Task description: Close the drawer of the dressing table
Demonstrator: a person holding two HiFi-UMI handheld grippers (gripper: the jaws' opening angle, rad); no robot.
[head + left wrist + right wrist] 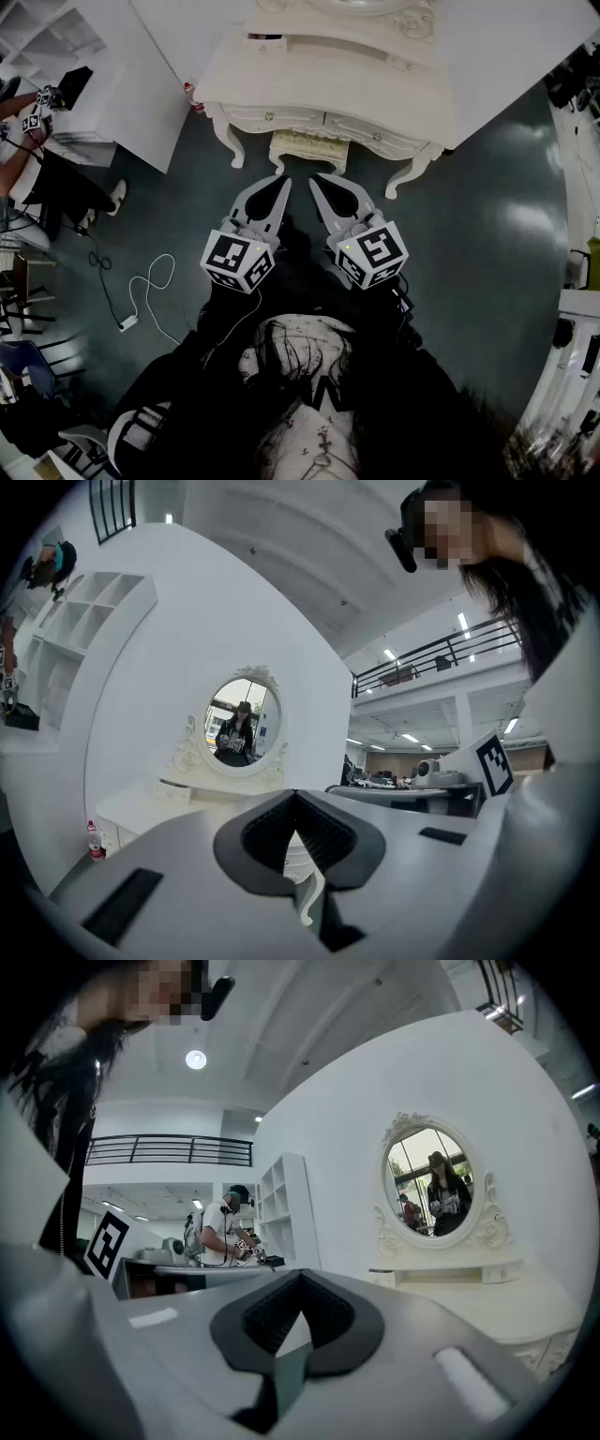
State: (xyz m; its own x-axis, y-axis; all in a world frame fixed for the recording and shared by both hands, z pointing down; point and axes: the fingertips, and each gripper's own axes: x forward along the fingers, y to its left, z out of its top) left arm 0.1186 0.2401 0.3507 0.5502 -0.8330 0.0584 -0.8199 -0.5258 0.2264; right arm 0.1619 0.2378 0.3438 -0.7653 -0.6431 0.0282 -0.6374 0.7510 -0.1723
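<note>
The white dressing table (328,70) stands against the wall at the top of the head view, with two front drawers (272,117) under its top; they look flush with the front. My left gripper (284,181) and right gripper (316,179) hang side by side in the air just short of the table, both pointing at it. Each is shut with nothing between the jaws. The left gripper (296,795) view shows the table's oval mirror (242,722) ahead. The right gripper (300,1275) view shows that mirror (439,1191) to the right.
A cream cushioned stool (308,147) sits tucked between the table legs, right in front of my grippers. A small bottle (190,90) stands by the table's left leg. A white cable with a plug strip (128,322) lies on the dark floor at left. A person (37,173) works beside white shelves at far left.
</note>
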